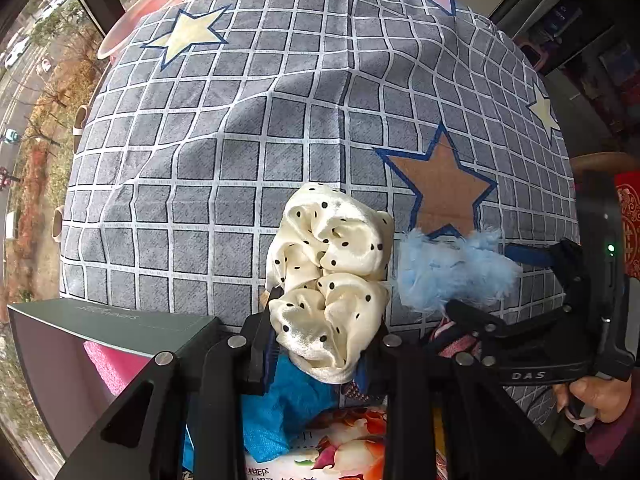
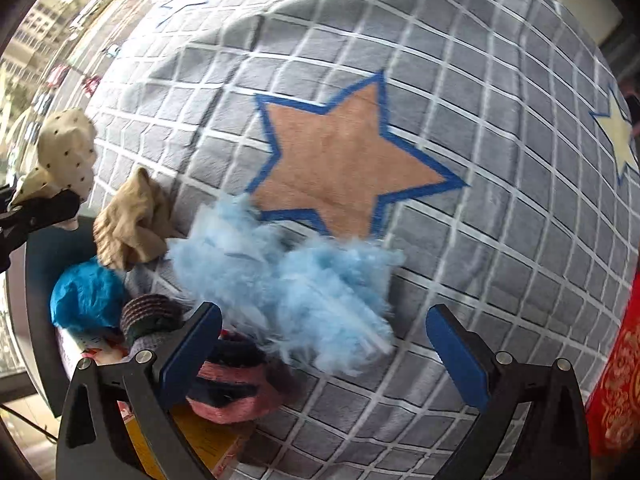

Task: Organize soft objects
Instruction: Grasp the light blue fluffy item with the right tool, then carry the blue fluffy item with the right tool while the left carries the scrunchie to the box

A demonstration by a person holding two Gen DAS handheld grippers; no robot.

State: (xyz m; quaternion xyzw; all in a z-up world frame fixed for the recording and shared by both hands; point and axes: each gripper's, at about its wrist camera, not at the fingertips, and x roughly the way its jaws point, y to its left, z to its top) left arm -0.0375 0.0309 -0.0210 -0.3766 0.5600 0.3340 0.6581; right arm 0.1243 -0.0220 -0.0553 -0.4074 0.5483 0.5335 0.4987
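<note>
Glossy satin scrunchie [image 1: 328,280], fluffy blue feathery tuft [image 2: 288,272], matt velvety checked cloth [image 1: 240,120].

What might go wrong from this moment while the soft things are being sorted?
1. The spotted cream scrunchie sits bunched between the left gripper fingers; the slick fabric may slip out.
2. The right gripper is open around the fluffy blue scrunchie; closing now may catch only loose fluff.
3. Both grippers are close together and may bump.

The cream scrunchie [image 1: 328,280] hides the left pads; the blue fluff [image 2: 288,276] is motion-blurred.
</note>
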